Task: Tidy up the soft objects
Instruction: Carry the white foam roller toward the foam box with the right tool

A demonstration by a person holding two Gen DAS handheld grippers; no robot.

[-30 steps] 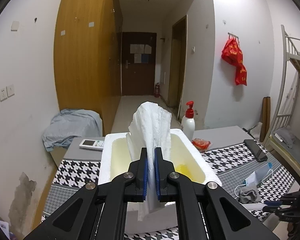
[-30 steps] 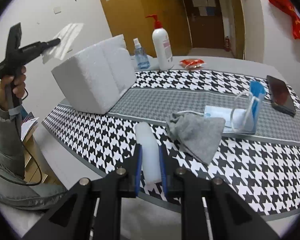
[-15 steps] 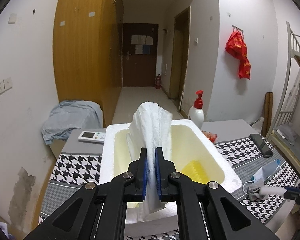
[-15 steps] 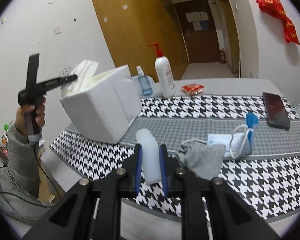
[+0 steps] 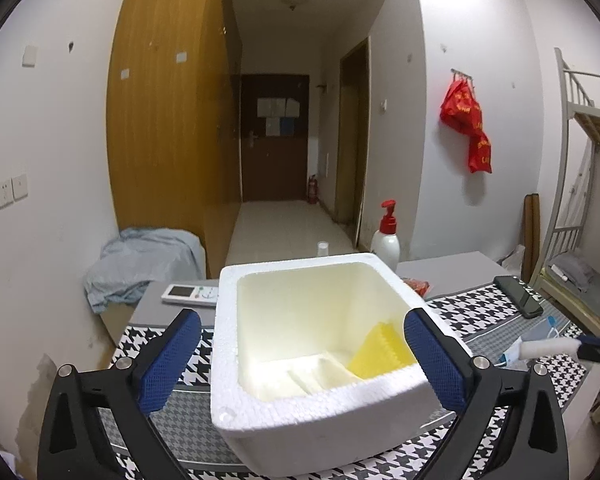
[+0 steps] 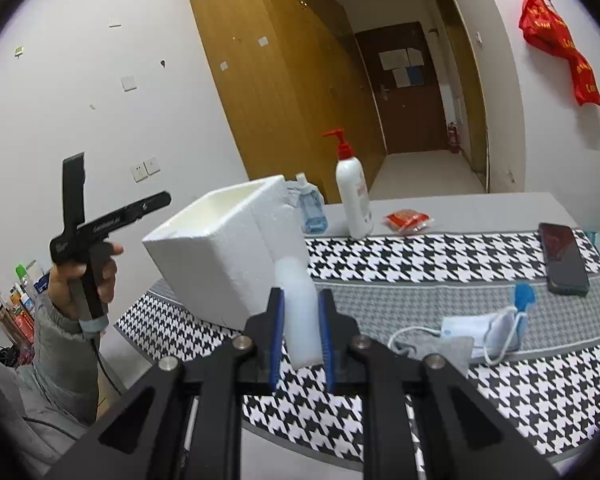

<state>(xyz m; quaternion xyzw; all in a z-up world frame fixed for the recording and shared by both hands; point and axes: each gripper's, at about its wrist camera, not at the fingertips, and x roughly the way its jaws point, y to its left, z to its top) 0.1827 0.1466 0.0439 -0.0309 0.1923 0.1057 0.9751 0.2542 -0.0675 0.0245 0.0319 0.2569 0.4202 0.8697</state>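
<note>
A white foam box [image 5: 300,412] stands on the houndstooth table cloth [image 6: 440,256]. Over its mouth my left gripper [image 5: 302,320] hangs with its jaws opening wide and nothing between the blue pads. A white tissue [image 5: 320,368] lies on the box floor beside a yellow sponge [image 5: 380,348]. My right gripper [image 6: 300,294] is shut on a white soft cylinder [image 6: 294,276], raised above the table to the right of the box [image 6: 212,268]. A grey cloth [image 6: 432,350] and a face mask [image 6: 480,328] lie on the table further right.
Behind the box stand a pump bottle [image 6: 354,200] and a blue spray bottle [image 6: 312,208]. A red packet [image 6: 408,218], a phone [image 6: 562,258] and a remote [image 5: 190,294] lie on the table. A hand and grey sleeve [image 6: 60,344] hold the left gripper.
My left gripper has opened and let go of the white tissue, which now lies in the box. My right gripper has risen with the white cylinder in it.
</note>
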